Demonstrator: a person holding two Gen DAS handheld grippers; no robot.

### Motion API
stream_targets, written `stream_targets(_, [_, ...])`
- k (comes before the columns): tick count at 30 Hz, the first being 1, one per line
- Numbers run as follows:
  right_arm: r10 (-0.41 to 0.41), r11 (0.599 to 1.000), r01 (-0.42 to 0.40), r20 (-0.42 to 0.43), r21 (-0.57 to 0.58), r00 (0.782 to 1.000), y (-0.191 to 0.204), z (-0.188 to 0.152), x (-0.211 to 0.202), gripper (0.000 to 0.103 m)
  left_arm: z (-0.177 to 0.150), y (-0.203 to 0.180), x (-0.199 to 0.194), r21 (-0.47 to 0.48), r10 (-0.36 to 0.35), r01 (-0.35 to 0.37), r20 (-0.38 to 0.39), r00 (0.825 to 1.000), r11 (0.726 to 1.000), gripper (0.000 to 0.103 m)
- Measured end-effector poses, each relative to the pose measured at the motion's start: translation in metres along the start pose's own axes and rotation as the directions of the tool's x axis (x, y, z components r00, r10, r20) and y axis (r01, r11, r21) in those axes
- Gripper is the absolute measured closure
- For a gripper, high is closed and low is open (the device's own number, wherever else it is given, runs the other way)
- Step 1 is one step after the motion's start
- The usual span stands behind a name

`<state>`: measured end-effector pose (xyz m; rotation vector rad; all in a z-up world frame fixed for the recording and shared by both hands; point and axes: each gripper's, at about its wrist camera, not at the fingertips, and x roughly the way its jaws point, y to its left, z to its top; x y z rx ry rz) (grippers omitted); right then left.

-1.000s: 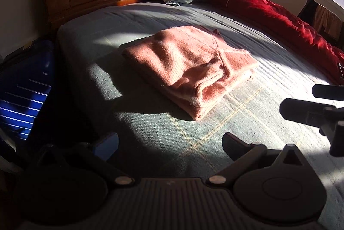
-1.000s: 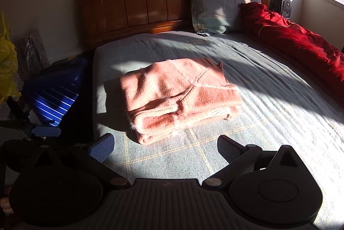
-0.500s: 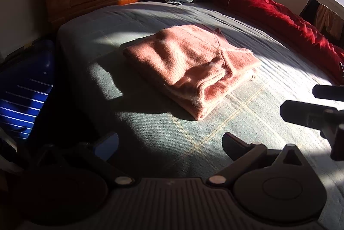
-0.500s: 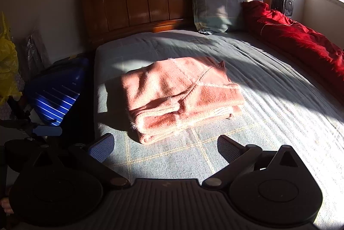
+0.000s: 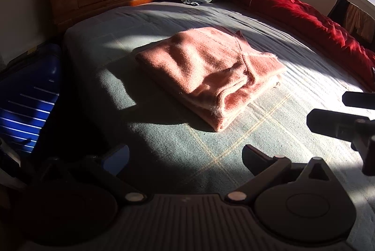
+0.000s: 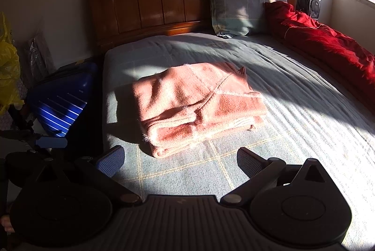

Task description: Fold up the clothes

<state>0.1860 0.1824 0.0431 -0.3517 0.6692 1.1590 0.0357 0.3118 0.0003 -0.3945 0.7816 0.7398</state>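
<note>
Pink sweater (image 6: pixel 199 105) folded into a thick stack mid-bed, well short of the pillow (image 6: pixel 243 4), nearer the headboard-side left edge. Left gripper (image 5: pixel 185 157) and right gripper (image 6: pixel 179 159) both spread wide, empty, hovering clear of the sweater's near edge. Looks finished, probably; far layers hard to read in the glare. If tidying: pinch only the loose near hem, pull flat, avoid dragging the whole stack.

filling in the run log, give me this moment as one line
stage: fold looks done | pink sweater: folded, lying on bed | left tool: open, empty, short of sweater | right tool: open, empty
</note>
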Motion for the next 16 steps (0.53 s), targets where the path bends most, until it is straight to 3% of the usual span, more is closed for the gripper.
stream_targets(16, [0.000, 1.000, 0.000, -0.001, -0.004, 1.000, 0.0005, 0.0012, 0.0005, 0.000, 0.0020, -0.0010, 0.0010, 0.003, 0.001, -0.001, -0.004, 1.000, 1.000, 0.001])
